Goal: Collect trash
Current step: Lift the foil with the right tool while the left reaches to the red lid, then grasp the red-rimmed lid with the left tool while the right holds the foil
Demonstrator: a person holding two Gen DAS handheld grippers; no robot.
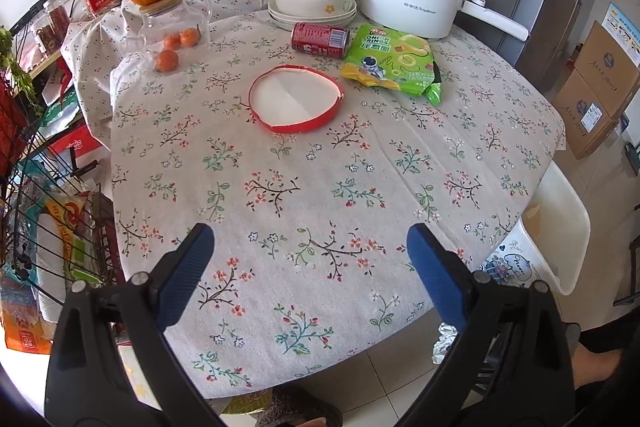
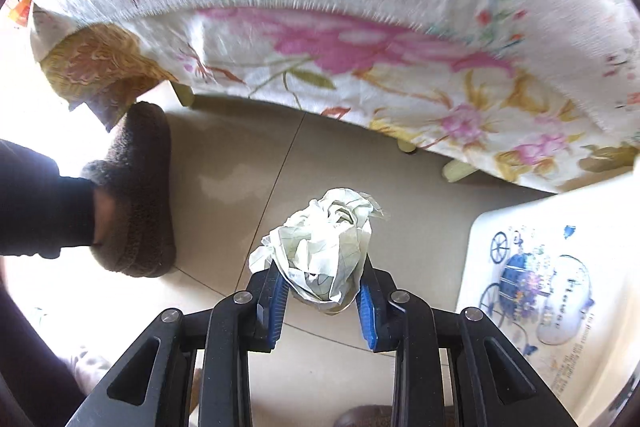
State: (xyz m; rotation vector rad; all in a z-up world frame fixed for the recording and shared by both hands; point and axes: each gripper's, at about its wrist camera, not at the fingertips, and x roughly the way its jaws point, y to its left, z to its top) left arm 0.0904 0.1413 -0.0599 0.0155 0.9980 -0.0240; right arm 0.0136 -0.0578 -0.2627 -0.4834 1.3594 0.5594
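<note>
Floral tablecloth (image 1: 304,195) covers round table, kitchen appliances behind. My left tongs (image 1: 310,247) hover above cloth — jaws wide apart, nothing between them. My right tongs (image 2: 322,291) point down at pale floor tiles (image 2: 248,167), blue pads clamped on crumpled whitish paper wad (image 2: 320,247), clear of floor beside white plastic bin (image 2: 560,267). Wad not yet binned. Left on table, by my guess trash: red-rimmed round lid (image 1: 296,99), red drink can (image 1: 320,40) on its side, green onion-ring snack bag (image 1: 392,63) — most of job ahead.
</note>
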